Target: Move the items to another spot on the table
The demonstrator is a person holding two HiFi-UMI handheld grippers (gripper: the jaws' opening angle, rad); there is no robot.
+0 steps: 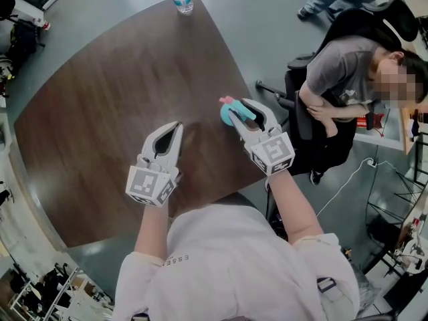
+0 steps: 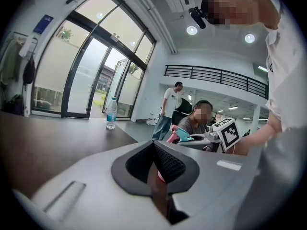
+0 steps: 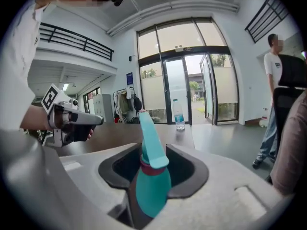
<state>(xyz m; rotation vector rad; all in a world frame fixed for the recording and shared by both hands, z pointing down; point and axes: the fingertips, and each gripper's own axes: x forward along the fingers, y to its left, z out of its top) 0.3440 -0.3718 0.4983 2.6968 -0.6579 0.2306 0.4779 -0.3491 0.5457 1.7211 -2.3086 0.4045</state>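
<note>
White shirt (image 1: pixel 234 259), brown table (image 1: pixel 120 112), grey floor (image 1: pixel 267 19)

You are in an open office lobby: beyond the fingers (image 3: pixel 117 166) of your right gripper (image 3: pixel 154 151) stand tall glass doors (image 3: pixel 184 87), up-left a railed mezzanine (image 3: pixel 72 38).

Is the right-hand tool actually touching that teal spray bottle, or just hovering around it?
Touching. The right gripper view shows the spray bottle wedged between the jaws of the right tool, its sides against both pads.
</note>
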